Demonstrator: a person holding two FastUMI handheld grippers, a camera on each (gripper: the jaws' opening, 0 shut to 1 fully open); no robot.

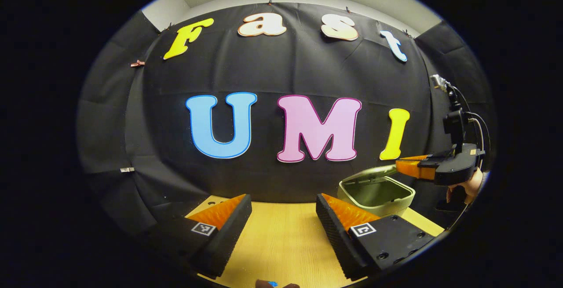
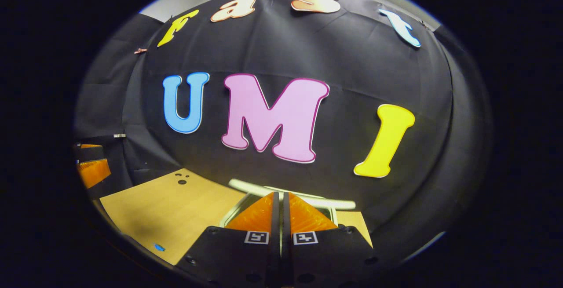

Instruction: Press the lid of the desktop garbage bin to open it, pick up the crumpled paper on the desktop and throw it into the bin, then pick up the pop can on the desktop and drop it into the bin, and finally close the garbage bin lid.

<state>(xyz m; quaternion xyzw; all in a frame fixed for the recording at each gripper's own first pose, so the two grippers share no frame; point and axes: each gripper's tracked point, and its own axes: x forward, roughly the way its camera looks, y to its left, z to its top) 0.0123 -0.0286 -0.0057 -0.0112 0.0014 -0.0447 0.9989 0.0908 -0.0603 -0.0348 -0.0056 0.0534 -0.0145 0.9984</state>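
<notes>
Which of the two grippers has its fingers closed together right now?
The right gripper: its fingers meet above the open garbage bin. The left gripper has its fingers spread wide apart, over the wooden desktop.

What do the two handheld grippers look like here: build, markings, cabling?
Both are black-bodied two-finger units. The left gripper and right gripper each carry a square black-and-white tag per finger. Seen from the left gripper view, the right gripper has a black camera mast with cables, held by a hand.
</notes>
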